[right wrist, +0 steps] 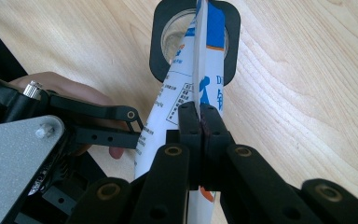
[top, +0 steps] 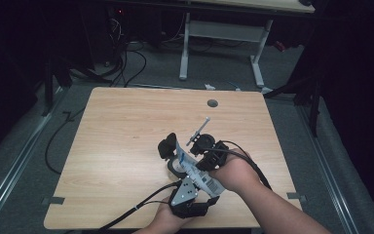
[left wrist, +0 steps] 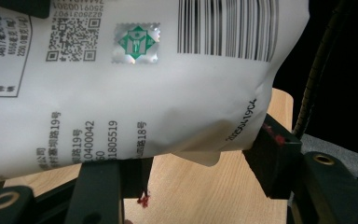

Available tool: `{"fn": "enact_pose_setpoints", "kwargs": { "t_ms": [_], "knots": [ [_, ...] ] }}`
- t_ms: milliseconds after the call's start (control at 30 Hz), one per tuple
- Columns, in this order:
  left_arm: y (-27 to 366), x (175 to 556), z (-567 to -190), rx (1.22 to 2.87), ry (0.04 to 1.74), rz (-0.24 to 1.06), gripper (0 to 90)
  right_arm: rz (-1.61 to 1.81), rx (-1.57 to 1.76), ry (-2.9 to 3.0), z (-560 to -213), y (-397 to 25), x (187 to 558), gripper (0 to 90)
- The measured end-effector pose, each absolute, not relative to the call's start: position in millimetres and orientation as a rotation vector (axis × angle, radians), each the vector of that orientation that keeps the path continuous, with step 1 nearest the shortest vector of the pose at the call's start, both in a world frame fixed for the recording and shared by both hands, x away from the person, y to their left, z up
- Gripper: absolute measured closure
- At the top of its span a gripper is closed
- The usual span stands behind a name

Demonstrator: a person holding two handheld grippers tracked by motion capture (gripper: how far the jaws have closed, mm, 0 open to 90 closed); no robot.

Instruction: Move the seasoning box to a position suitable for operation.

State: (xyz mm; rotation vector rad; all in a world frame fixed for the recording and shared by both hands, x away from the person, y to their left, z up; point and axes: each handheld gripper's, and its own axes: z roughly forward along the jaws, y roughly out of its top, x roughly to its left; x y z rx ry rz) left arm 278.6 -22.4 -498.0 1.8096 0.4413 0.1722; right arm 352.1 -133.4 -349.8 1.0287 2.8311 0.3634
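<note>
A white and blue printed pouch (top: 185, 157) hangs over the near middle of the wooden table (top: 126, 126), held from two sides. In the right gripper view my right gripper (right wrist: 199, 116) is shut on the pouch's thin sealed edge (right wrist: 200, 56). Just beyond that edge lies a black-framed round clear container (right wrist: 165, 42), which the high view shows under the pouch (top: 171, 165). My left gripper (left wrist: 200, 158) is shut on the pouch's wide barcode end (left wrist: 168, 93), a jaw at each side. In the high view the left gripper (top: 198, 179) is nearest me and the right gripper (top: 198, 163) is beside it.
A round cable hole (top: 212, 103) sits in the table near its far edge. Behind the table stands a white desk frame (top: 185, 48), with cables (top: 126, 63) on the grey floor. Bare wood lies to the left and far side of the hands.
</note>
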Motion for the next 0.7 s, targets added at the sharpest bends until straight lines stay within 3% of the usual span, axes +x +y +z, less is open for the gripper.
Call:
{"fn": "enact_pose_setpoints", "kwargs": {
  "t_ms": [700],
  "knots": [
    [-19.9,280.1,-497.4,1.815,0.421,0.179,46.5,0.359,1.013,2.837,-350.6,-130.3,353.6,89.6]
  ]
}}
